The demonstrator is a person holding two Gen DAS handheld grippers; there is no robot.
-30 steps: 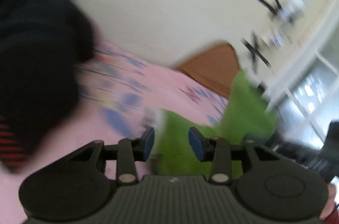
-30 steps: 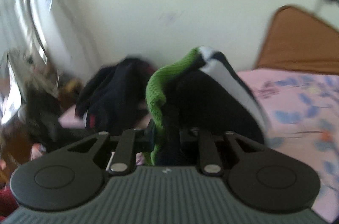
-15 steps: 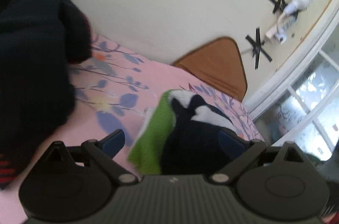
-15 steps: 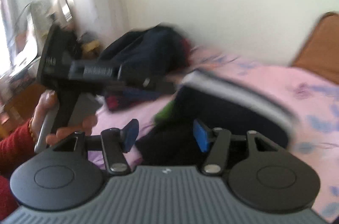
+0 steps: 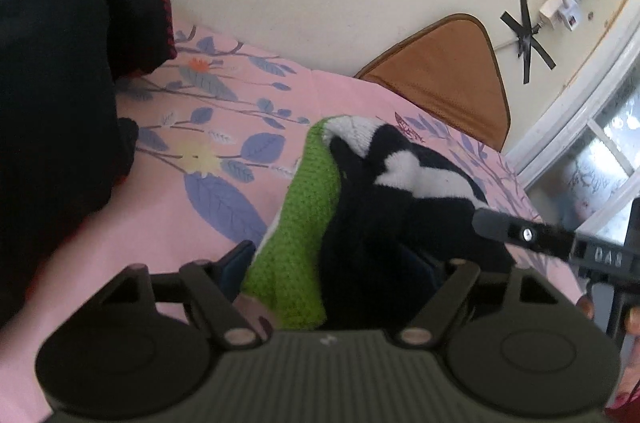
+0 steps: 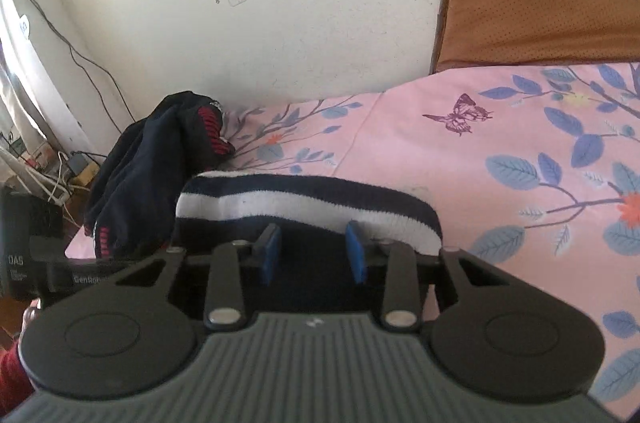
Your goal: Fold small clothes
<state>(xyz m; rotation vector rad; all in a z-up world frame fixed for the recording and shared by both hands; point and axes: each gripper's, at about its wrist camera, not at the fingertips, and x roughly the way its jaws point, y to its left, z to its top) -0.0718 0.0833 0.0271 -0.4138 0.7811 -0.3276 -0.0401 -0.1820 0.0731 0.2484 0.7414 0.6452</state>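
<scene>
Green, black and white knit: a small folded sweater is seen lying on the pink flowered bed.

The sweater is straddled by the left gripper, whose jaws have just been closing but are held wide, with the cloth between them; whether it is pressed cannot be told. The right gripper is held partly open over the striped edge of the sweater, its jaws just closing too, and nothing is pinched. A dark pile of clothes is left near the wall, beside the sweater.
</scene>
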